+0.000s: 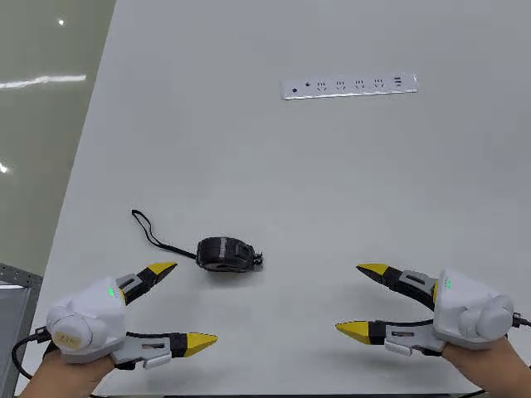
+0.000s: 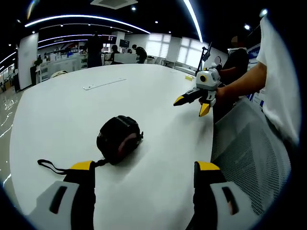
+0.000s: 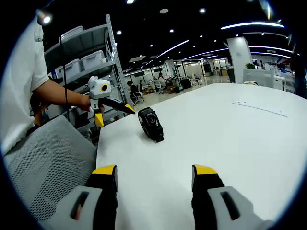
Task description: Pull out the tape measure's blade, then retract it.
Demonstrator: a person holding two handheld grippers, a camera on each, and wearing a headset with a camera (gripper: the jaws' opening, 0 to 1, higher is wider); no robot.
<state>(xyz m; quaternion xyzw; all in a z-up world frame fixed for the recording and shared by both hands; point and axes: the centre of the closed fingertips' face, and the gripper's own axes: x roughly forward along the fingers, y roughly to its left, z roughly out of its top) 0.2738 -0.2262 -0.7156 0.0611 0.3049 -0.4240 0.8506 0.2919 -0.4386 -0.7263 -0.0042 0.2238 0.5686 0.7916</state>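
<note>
Open-plan office, kinda lab-ish. Big white table (image 1: 249, 149) with power strip (image 1: 348, 85), LED strip lights (image 3: 249, 25) on dark ceiling, rows of desks (image 3: 184, 82) with people way back, metal rack (image 3: 76, 45) holding plastic bins (image 3: 93, 60), mesh chair (image 3: 48, 163).

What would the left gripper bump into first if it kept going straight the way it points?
The left gripper would probably meet the black tape measure, lying ahead within its open jaws' span, though slightly off-centre.

Left tongs (image 1: 190, 305) and right tongs (image 1: 361, 300) hover low, jaws spread wide.
</note>
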